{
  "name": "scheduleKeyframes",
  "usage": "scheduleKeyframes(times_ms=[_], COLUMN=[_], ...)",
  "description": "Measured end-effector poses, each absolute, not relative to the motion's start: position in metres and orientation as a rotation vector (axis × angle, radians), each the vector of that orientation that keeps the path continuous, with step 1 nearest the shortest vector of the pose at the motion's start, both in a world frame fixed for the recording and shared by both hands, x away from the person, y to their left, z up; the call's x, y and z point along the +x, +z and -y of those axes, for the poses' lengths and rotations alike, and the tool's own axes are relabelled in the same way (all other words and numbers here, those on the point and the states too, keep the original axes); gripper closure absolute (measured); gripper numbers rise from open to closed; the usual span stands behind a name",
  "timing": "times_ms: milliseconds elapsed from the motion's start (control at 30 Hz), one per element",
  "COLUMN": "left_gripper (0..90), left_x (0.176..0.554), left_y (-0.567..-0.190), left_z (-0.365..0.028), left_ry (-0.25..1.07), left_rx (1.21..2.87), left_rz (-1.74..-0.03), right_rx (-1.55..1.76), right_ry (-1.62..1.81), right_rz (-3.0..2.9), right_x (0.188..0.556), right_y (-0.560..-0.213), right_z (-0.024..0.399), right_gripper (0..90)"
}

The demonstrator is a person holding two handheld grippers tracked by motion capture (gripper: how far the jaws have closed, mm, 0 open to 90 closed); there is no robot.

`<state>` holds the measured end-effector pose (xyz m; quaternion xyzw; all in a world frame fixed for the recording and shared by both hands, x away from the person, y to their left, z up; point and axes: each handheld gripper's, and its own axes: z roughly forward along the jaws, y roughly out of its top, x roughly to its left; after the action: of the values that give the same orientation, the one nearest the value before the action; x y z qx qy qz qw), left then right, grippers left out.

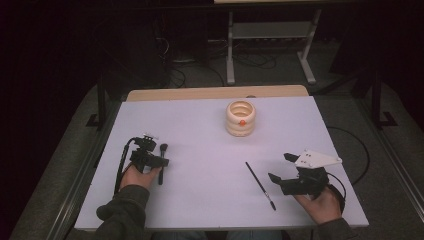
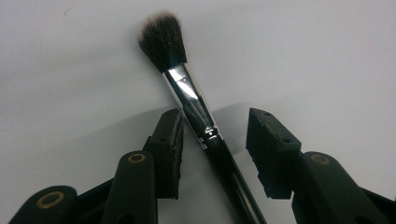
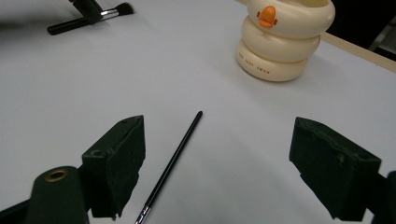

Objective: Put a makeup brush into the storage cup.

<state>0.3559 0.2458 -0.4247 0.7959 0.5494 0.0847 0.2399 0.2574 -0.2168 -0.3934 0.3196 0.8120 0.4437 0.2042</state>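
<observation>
One container is noted: a cream ribbed holder [image 1: 240, 118] made of three stacked rings, standing upright at upper centre of the high view on the white surface [image 1: 200, 130]. An orange duck-bill mark is seen on its front and small lettering on its lowest ring in the right gripper view. Its mouth is open at the top; what lies inside cannot be told.

Two brushes are counted. A powder brush [image 2: 187, 93] with a dark bristle head, silver ferrule and black handle is seen at left of the high view, lying on the surface. A thin black liner brush [image 1: 260, 185] is seen lying loose at lower centre-right, well apart from the holder.

Two tools are counted. The left tool [image 2: 215, 140] is placed around the powder brush; in the left gripper view the handle passes between the pads, one pad [image 2: 170, 140] just at the ferrule, the other standing clear, so the brush is straddled and not clamped. The right tool [image 3: 217, 163] is held wide open at lower right of the high view, nothing gripped, with the liner brush on the surface beside its near pad.
</observation>
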Motion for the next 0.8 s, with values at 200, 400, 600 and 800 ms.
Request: scheduleKeyframes(times_ms=[200,400,600,800], left_gripper=[60.6,67.7,78.1,78.4], left_x=[0.356,0.355,0.359,0.363], left_y=[-0.425,-0.424,-0.422,-0.421], left_z=[-0.242,-0.232,-0.224,-0.227], left_ry=[0.284,0.396,0.388,0.350], left_rx=[2.209,2.324,2.400,2.428], left_rz=[-1.498,-1.449,-1.408,-1.367], right_rx=[0.890,0.892,0.884,0.871], right_ry=[1.237,1.231,1.235,1.230], right_rz=[-2.264,-2.265,-2.259,-2.263], right_x=[0.257,0.257,0.256,0.256], right_y=[-0.393,-0.393,-0.391,-0.391], right_z=[0.217,0.216,0.217,0.217], right_gripper=[17.9,17.9,18.0,18.1])
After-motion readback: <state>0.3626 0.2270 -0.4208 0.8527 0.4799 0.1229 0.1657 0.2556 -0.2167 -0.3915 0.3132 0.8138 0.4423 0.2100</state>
